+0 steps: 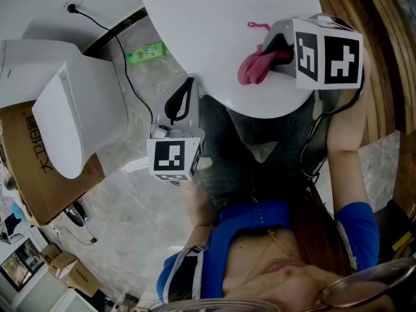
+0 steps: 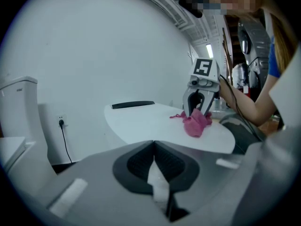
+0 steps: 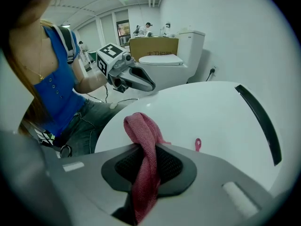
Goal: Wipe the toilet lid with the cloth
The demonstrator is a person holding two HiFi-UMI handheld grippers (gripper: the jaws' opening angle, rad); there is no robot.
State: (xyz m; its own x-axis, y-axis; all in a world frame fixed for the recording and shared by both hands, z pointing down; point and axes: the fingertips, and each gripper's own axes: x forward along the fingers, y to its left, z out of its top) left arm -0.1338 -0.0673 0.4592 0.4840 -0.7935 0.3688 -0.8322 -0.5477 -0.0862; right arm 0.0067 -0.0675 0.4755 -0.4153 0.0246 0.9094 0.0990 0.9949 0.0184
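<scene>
Fingers (image 3: 175, 167) of the right gripper (image 3: 146, 160) are clamped on the cloth (image 3: 142, 135), which bunches ahead of them and trails back between them, over the table (image 3: 211, 112). Soft, light and limp, it likely wipes best held by a thick fold. The left gripper (image 2: 153, 166) is closed on nothing. The lid (image 3: 162, 59) lies well beyond.
</scene>
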